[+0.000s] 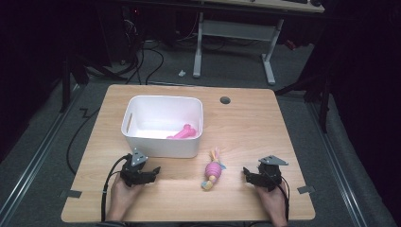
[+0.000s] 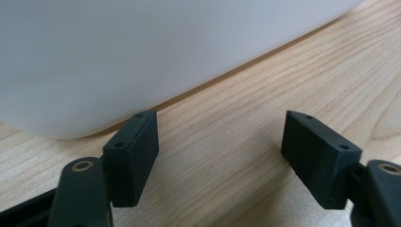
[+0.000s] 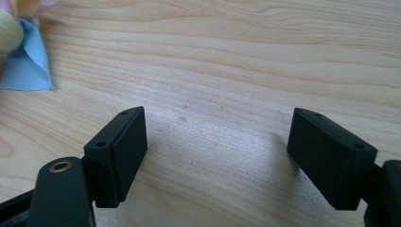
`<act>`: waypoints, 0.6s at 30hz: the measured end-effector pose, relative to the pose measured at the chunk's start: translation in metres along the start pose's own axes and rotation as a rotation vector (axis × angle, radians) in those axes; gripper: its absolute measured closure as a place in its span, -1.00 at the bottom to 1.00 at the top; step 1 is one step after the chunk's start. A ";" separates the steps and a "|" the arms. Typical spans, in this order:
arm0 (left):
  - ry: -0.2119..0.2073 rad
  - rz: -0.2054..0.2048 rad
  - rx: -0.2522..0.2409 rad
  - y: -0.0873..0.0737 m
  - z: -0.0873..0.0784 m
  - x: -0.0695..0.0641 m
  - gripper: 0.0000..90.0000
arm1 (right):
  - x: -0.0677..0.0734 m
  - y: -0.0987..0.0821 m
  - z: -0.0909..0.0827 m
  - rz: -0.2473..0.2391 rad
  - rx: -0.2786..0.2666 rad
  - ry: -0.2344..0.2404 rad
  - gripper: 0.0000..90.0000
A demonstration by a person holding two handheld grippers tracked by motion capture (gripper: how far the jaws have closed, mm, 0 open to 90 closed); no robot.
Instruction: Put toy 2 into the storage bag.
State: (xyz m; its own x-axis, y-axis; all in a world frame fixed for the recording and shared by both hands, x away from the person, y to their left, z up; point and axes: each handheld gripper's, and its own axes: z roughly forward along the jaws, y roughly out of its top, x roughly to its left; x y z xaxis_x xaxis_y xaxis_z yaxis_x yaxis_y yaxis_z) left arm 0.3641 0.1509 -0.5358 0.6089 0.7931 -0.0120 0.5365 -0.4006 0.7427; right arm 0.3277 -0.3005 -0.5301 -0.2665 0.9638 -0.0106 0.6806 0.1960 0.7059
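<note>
A white plastic bin stands on the wooden table left of centre, with a pink toy inside. A small pink doll with a yellow head and a blue scrap lies on the table in front of the bin's right corner. My left gripper rests at the front left, just before the bin's wall, jaws open over bare wood. At the front right, my right gripper lies open with nothing between its jaws; the doll's blue scrap shows off to its left.
A round grommet hole sits near the table's far edge. Behind the table stand a white desk frame and cables on the grey floor. Tape patches mark the floor at both front corners.
</note>
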 end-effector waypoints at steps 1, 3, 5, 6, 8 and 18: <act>0.001 0.000 0.000 0.000 0.000 0.000 -0.37 | 0.000 0.001 0.000 0.000 0.005 0.001 -0.48; 0.003 -0.004 0.000 0.000 0.000 0.000 -0.38 | 0.000 0.002 -0.002 -0.006 0.016 0.007 -0.41; 0.007 -0.009 0.000 0.000 0.000 0.000 -0.39 | 0.002 0.001 -0.004 -0.027 0.019 0.038 -0.40; 0.011 -0.013 -0.001 -0.001 0.000 0.000 -0.39 | 0.006 0.001 -0.005 -0.042 0.018 0.044 -0.39; 0.015 -0.015 0.001 -0.001 -0.001 0.000 -0.40 | 0.015 -0.001 -0.010 -0.080 0.006 0.062 -0.36; 0.019 -0.022 0.000 -0.001 -0.001 0.000 -0.41 | 0.055 0.001 -0.033 -0.199 -0.029 0.118 -0.34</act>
State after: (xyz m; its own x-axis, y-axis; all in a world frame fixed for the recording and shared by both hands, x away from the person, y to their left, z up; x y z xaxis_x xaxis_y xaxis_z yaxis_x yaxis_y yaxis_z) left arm 0.3634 0.1520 -0.5360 0.5855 0.8105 -0.0154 0.5494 -0.3828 0.7427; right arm 0.2910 -0.2531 -0.5063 -0.4727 0.8784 -0.0699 0.5873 0.3732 0.7182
